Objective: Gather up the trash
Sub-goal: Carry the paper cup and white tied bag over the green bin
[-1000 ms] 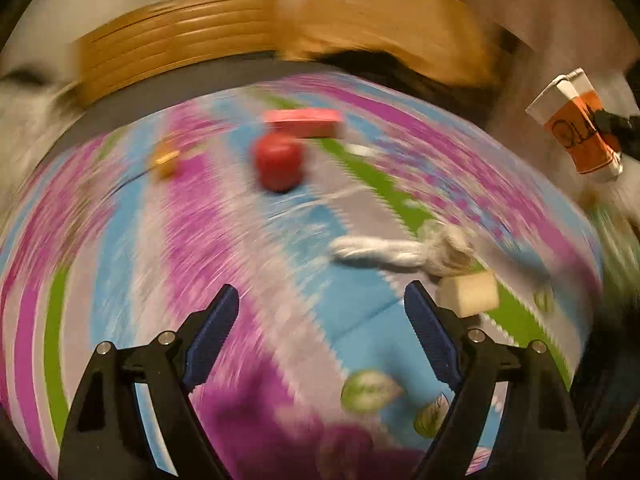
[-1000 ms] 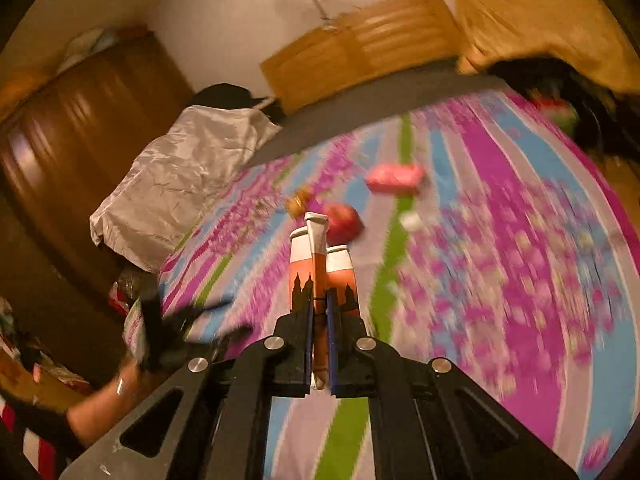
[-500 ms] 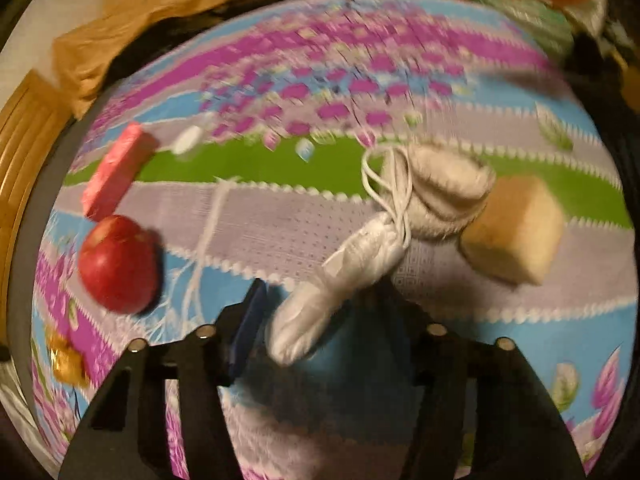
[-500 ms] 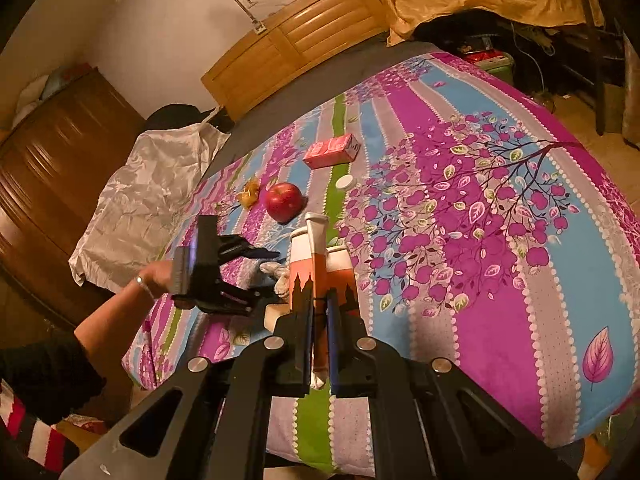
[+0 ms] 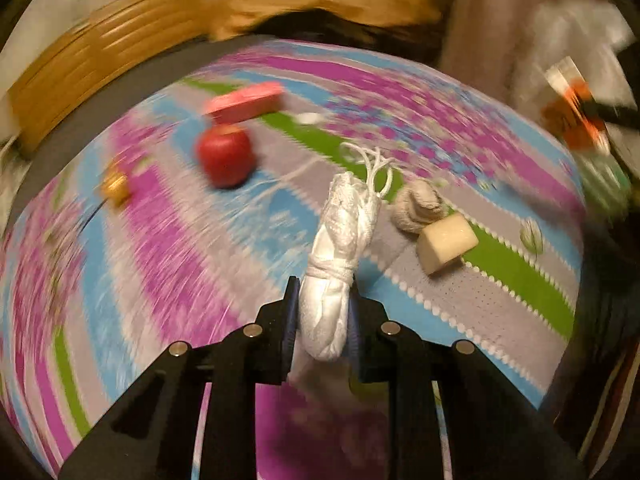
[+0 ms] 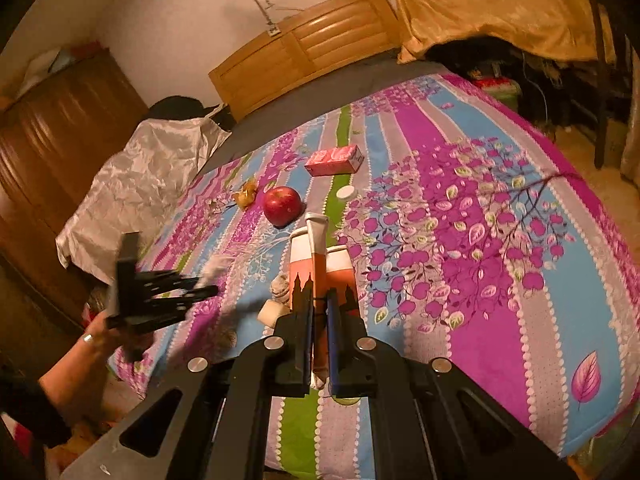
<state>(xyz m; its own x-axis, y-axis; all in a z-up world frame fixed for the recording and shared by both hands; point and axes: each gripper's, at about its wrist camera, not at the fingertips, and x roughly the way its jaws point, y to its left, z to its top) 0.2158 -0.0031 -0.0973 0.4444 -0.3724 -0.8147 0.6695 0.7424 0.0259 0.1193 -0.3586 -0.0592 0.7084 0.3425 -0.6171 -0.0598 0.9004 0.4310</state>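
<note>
In the left wrist view, the left claw point(image 5: 322, 312) pinched a soft, light white bundle point(image 5: 340, 248) low at its middle above the bed point(image 5: 180, 248), while in the right view the right claw point(image 6: 319, 344) clamped a thin, crushable carton point(image 6: 320, 272).

No text is legible; the pink box's point(image 6: 334, 160) printing is too small to read.

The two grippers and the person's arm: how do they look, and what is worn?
Both the left gripper and the right gripper have matte black angular frames with triangular cut-outs and round silver bolt heads. Their jaws carry blue pads. In the right wrist view, the left hand wears a thin silver bracelet and a dark sleeve.
</note>
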